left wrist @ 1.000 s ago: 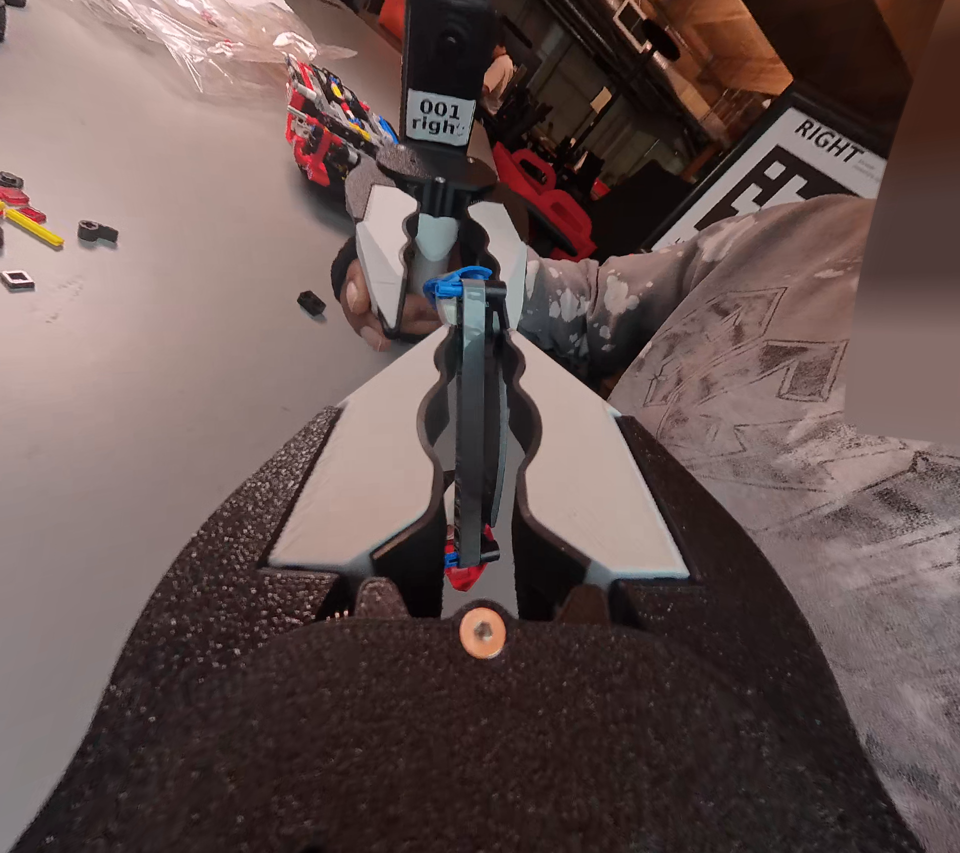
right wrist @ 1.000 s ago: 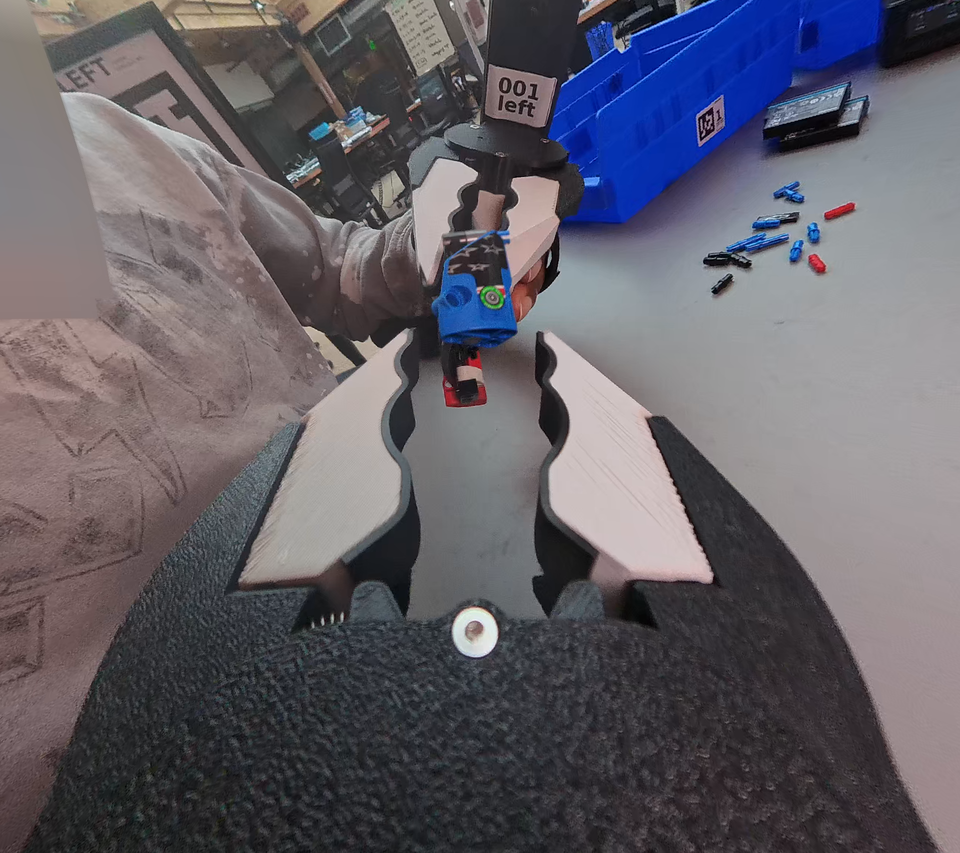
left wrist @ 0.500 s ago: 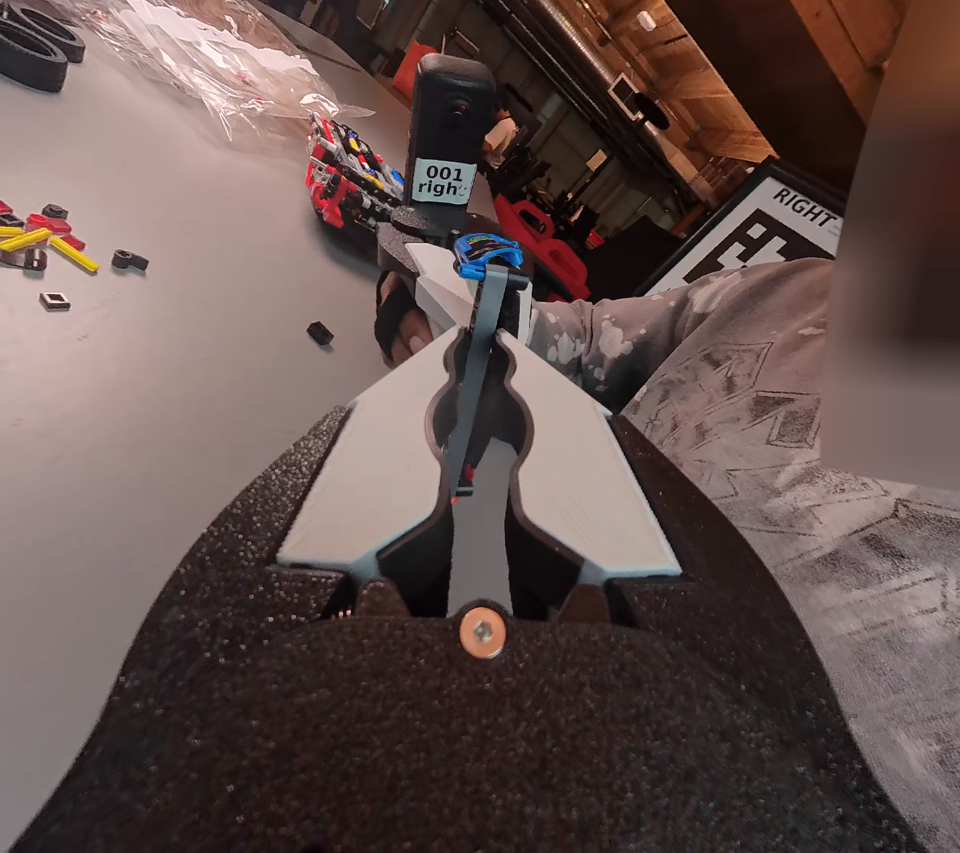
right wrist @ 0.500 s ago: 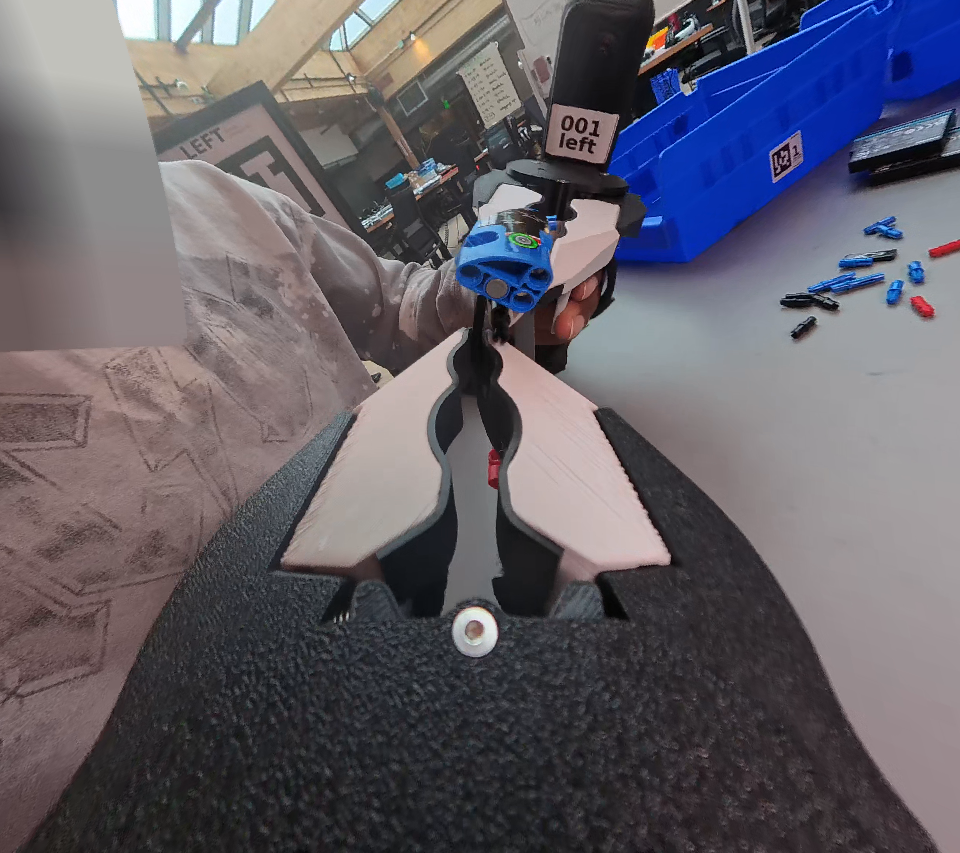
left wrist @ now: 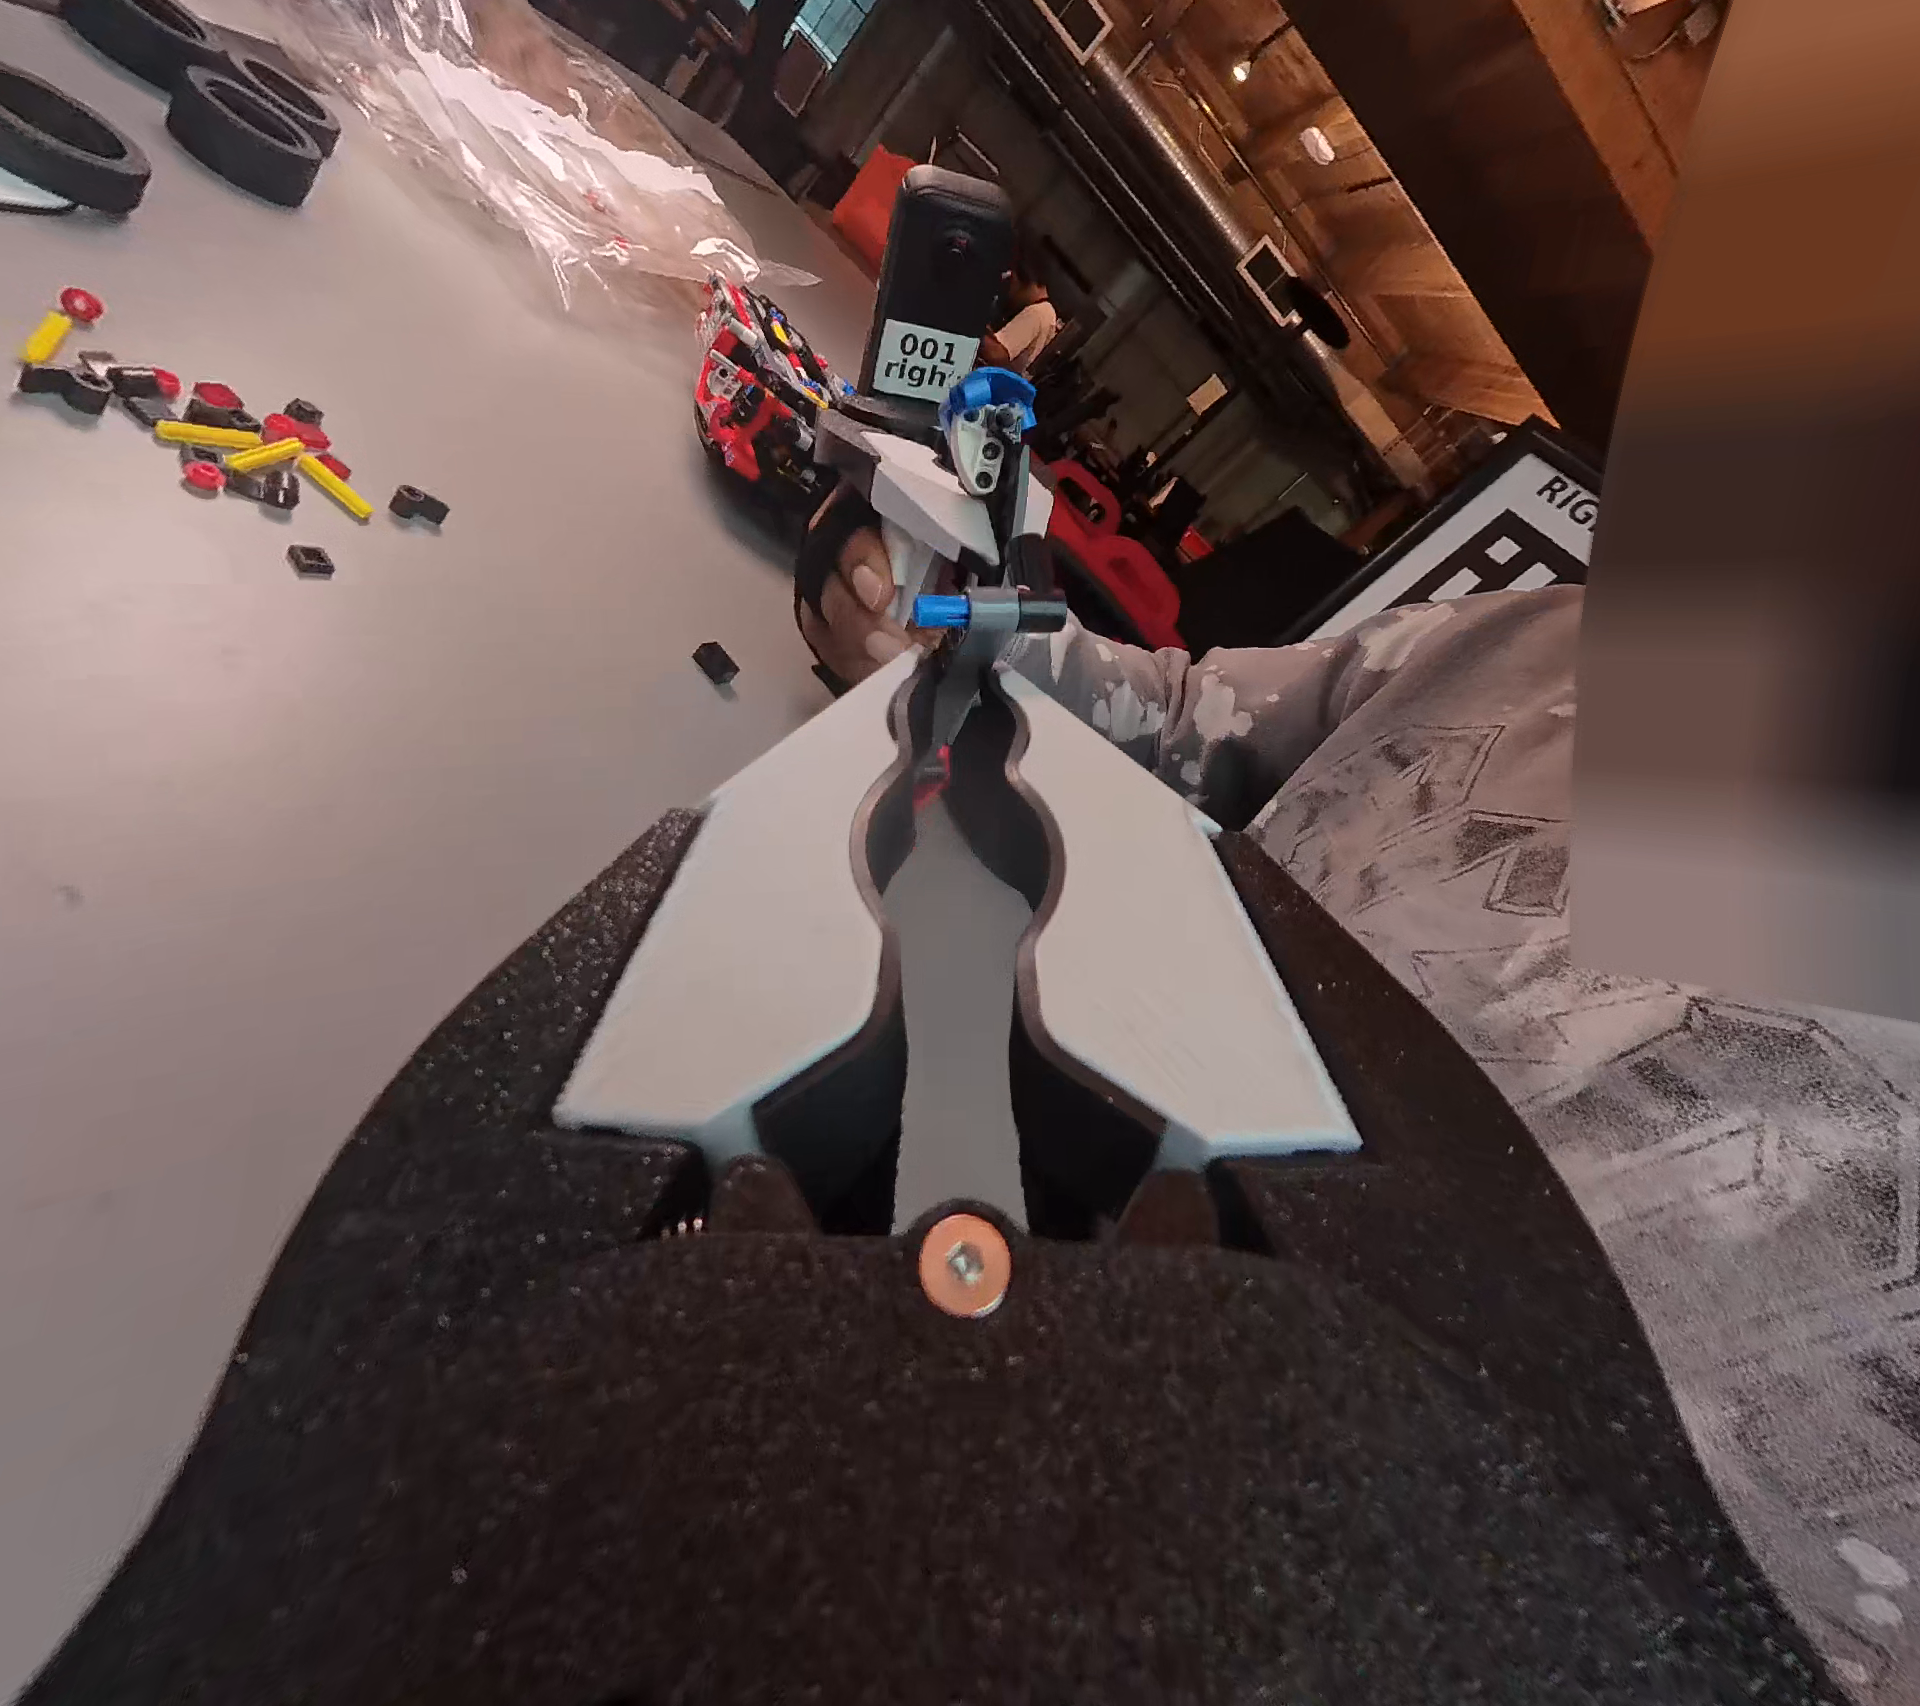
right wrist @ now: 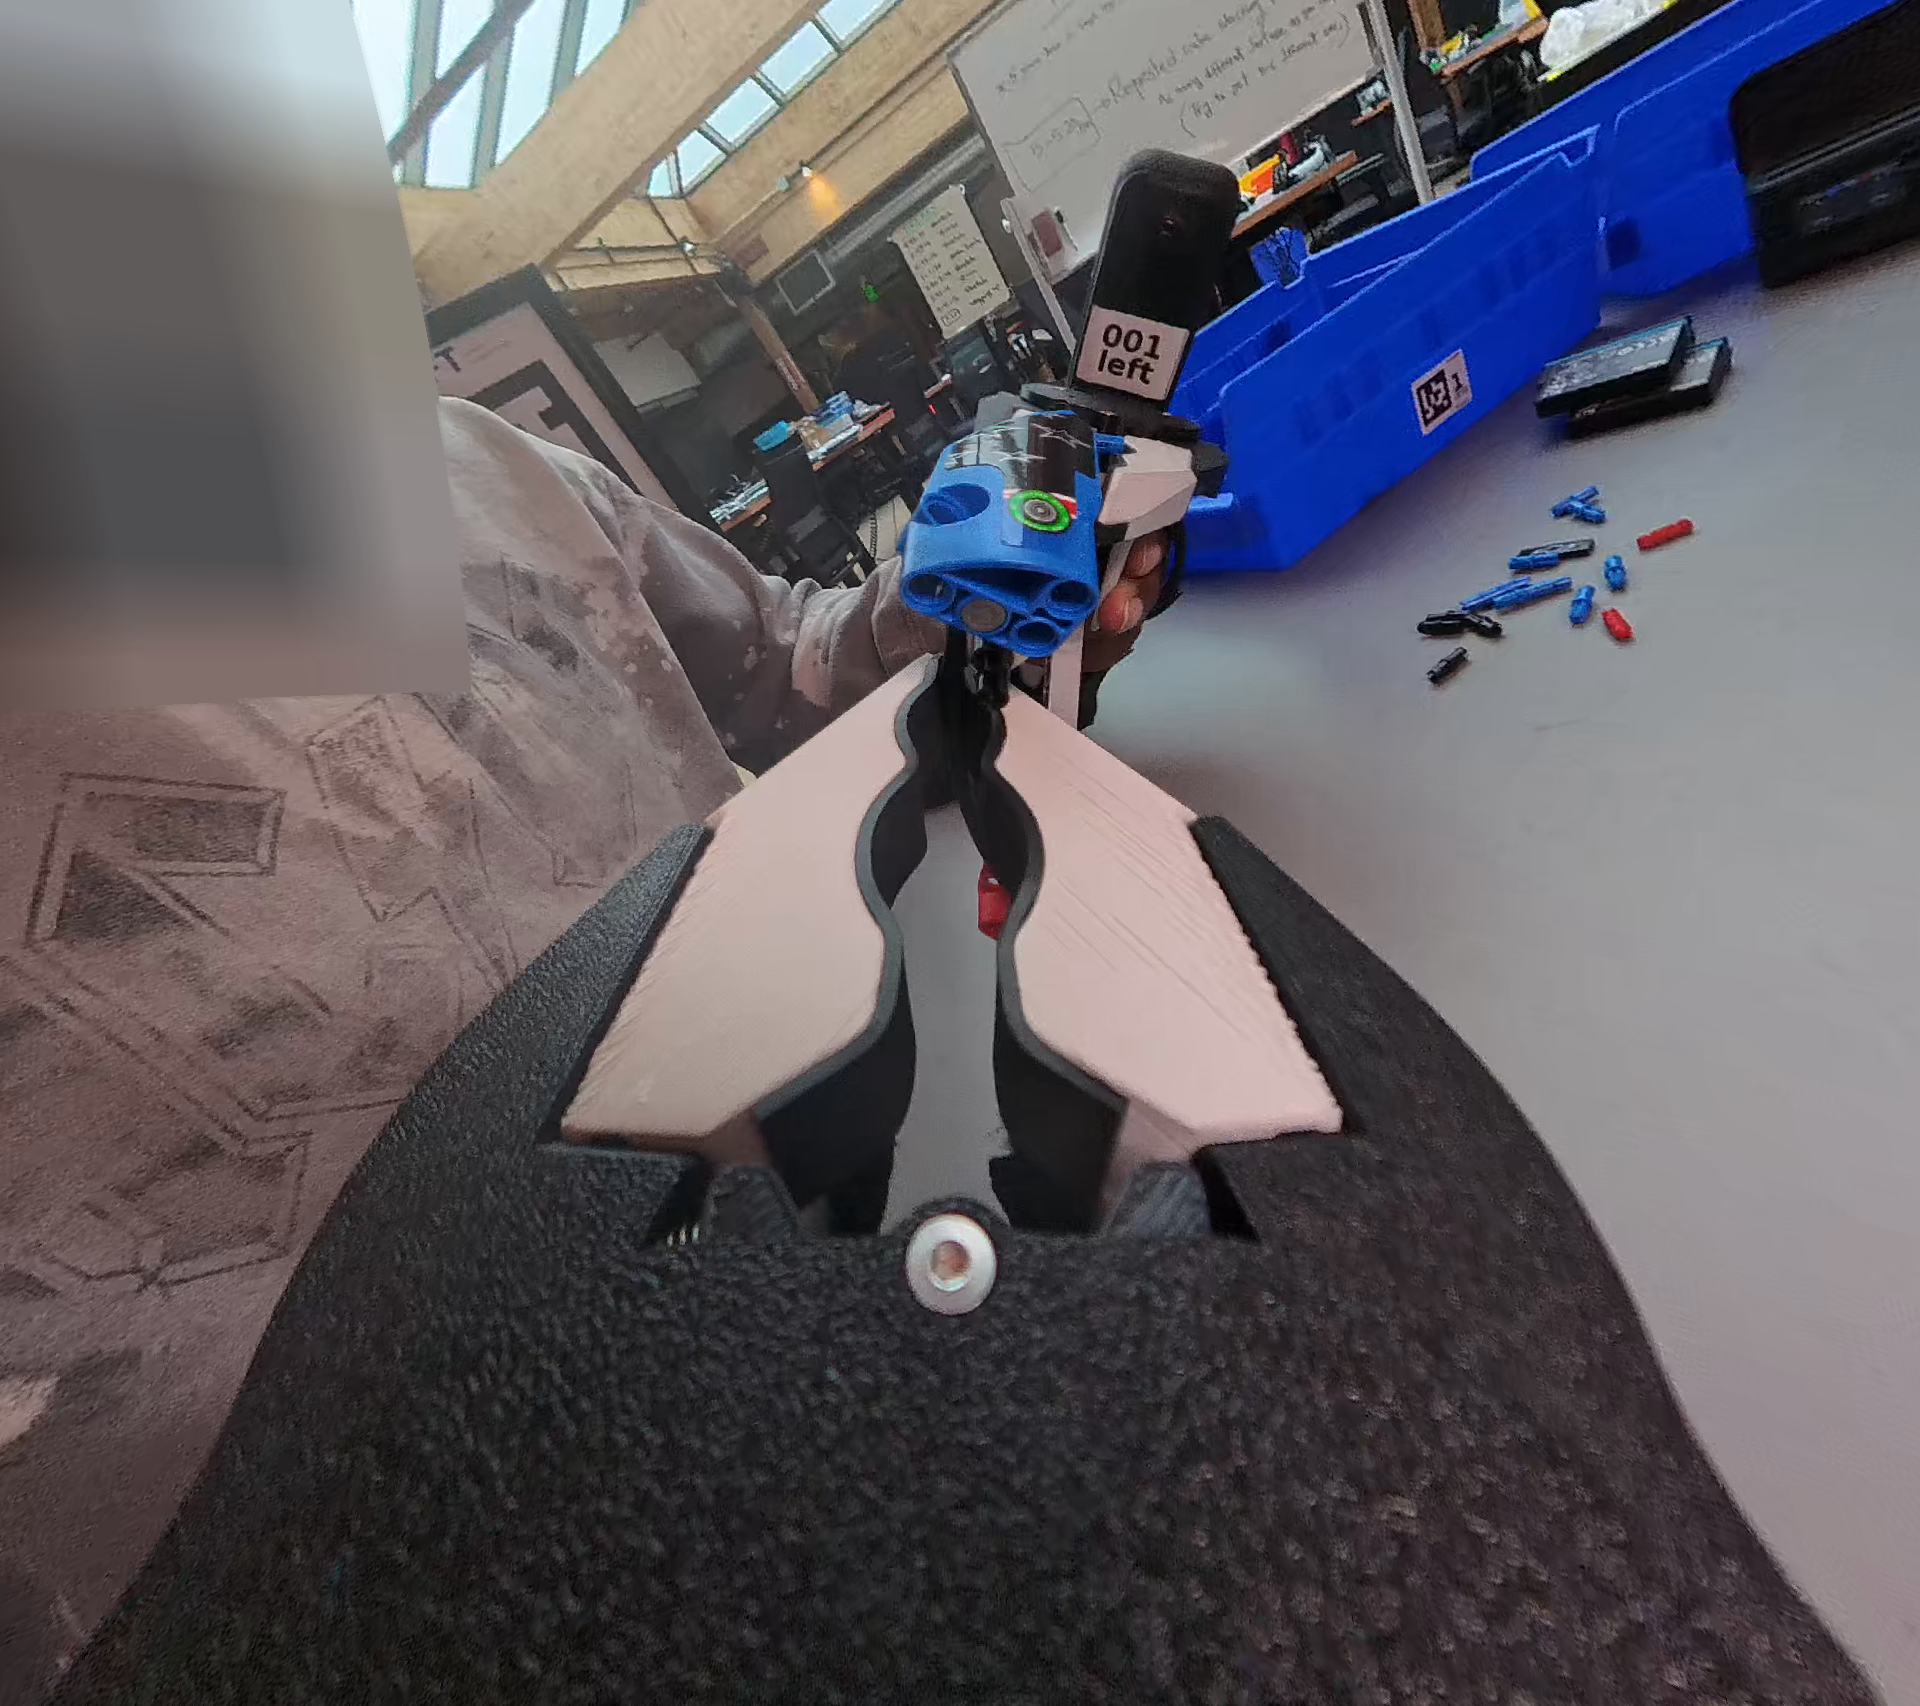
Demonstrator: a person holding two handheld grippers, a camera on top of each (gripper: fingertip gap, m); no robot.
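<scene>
Gripping one small toy-brick assembly between them above the grey table, the two grippers are facing each other. The left gripper is clenching its grey beam end, while the right gripper is pinching the black part below the blue block. Its long axis is running from one gripper to the other, blue end toward the right one. Loose yellow, red and black pieces are lying well apart.
</scene>
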